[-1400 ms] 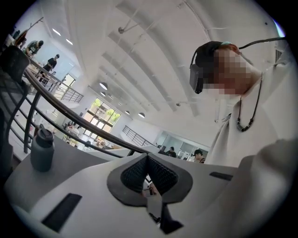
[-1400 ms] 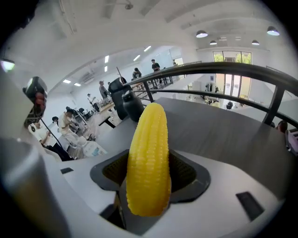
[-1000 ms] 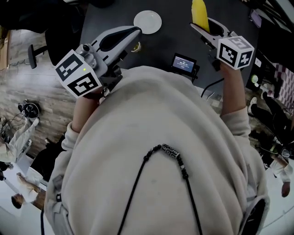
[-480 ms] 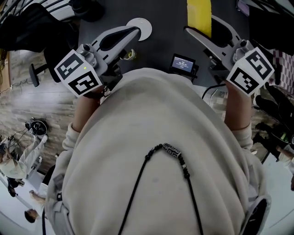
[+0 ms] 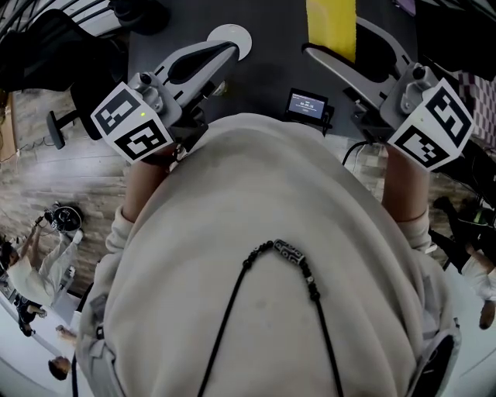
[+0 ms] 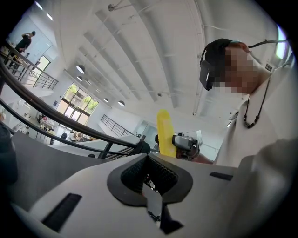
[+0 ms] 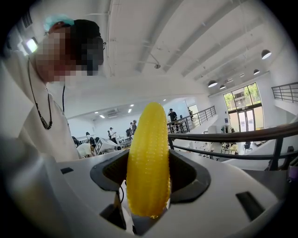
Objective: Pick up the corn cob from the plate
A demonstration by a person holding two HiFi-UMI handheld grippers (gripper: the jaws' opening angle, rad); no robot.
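My right gripper (image 5: 333,37) is shut on the yellow corn cob (image 5: 331,23), which it holds up in the air, well above the dark table (image 5: 271,46). In the right gripper view the corn cob (image 7: 150,135) stands upright between the dark pads (image 7: 184,174) of the right gripper (image 7: 149,160). The small white plate (image 5: 230,37) lies bare on the table at the far left, just beyond my left gripper (image 5: 226,51). The left gripper (image 6: 148,159) is shut on nothing and points up. Its view also catches the corn cob (image 6: 165,135) in the distance.
A small black device with a lit screen (image 5: 305,101) sits on the table near my chest, with a cable (image 5: 353,151) at its right. My torso fills the lower head view. Railings (image 7: 233,135) and a high ceiling show in both gripper views.
Both grippers have tilted upward toward the ceiling. The right gripper has risen closer to my head with the corn cob still in it. The left gripper view now catches the corn.
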